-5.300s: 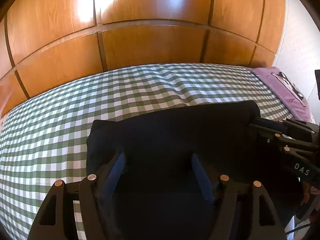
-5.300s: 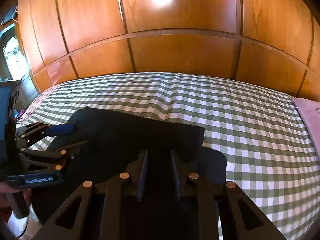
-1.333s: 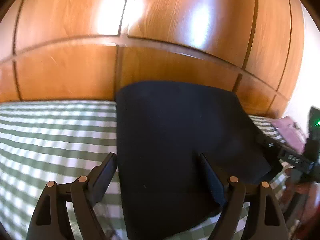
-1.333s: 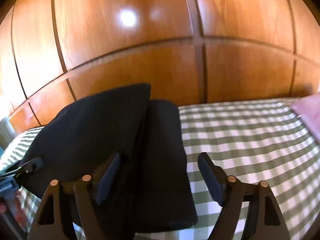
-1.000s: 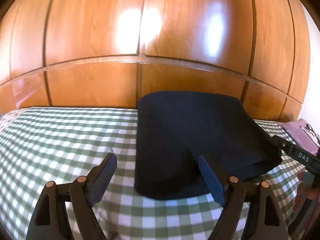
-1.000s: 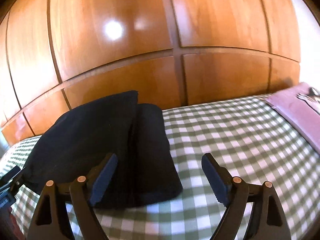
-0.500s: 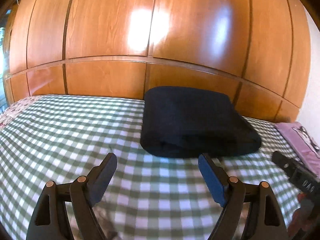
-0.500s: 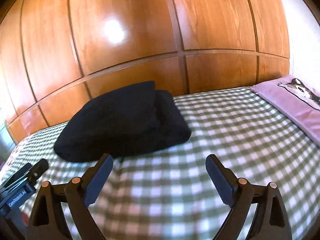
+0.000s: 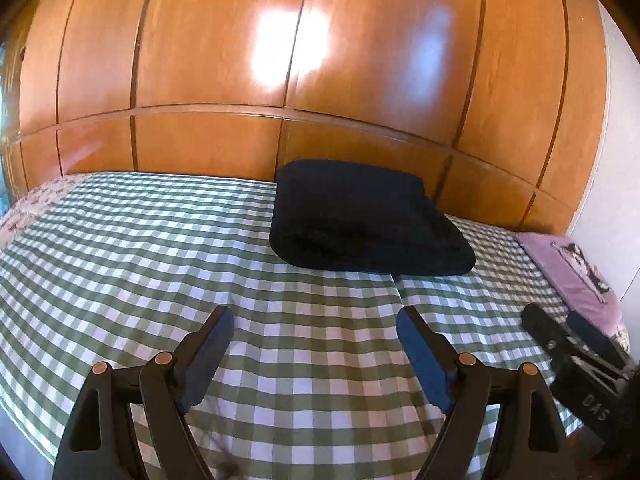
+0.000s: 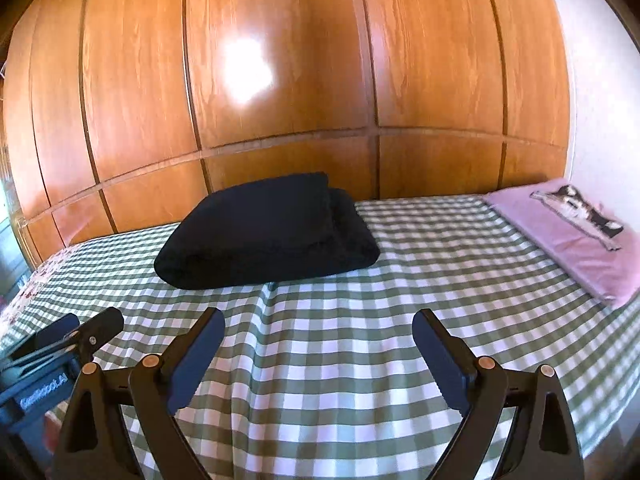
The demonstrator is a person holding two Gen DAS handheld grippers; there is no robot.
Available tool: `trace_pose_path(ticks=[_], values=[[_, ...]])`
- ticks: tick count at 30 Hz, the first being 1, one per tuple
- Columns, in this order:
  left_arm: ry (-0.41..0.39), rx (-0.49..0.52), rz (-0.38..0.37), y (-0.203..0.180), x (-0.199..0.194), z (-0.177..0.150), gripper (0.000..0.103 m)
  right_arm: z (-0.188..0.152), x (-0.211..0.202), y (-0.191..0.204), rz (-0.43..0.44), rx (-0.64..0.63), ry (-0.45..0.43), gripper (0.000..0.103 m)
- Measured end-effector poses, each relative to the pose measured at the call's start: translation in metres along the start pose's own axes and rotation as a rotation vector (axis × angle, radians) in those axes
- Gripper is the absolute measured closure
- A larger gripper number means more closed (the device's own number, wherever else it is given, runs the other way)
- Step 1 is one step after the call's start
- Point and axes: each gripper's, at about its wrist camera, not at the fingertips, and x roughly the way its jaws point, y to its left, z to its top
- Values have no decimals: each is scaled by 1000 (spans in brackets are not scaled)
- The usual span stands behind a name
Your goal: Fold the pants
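Pants (image 9: 370, 220) lie folded into a thick dark bundle on the checked bed (image 9: 140, 248), in the centre of the left wrist frame, slightly right of middle, with their far edge close to the wooden wall (image 9: 300, 60) that fills the upper half. In the right wrist frame the same bundle (image 10: 268, 232) sits left of centre, its rounded fold facing the camera and a second layer showing at its right end. Left gripper (image 9: 316, 344) occupies the bottom of its own frame with jaws spread wide, nothing between them, only checked cloth showing in the gap; it also appears at the lower left edge of the right wrist frame. Right gripper (image 10: 318, 338) sits likewise at the bottom of its frame, jaws wide apart and empty, and shows at the lower right edge of the left wrist frame. Both grippers are well apart from the pants. A purple pillow (image 10: 572, 236) with a dog print lies at the right edge of the bed.
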Motion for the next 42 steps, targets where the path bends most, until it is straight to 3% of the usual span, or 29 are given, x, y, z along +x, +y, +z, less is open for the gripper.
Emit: trace_pose_path(ticks=[3,11,15,18,42], values=[[-16,30,18,-3,-9,0,18,6,-6,-12,-35,33,-10,7],[-61,39,45,0,-22,4,18,18,-13,-11,-26,32,2,7],[-41,34,41,0,-20,1,18,12,-14,-3,-19,-30,17,7],[-30,35,43,-2,-19,-1,18,8,-16,-7,-11,17,13,7],[11,38,27,-5,-15,-4,19,5,-9,-2,-2,2,41,7]])
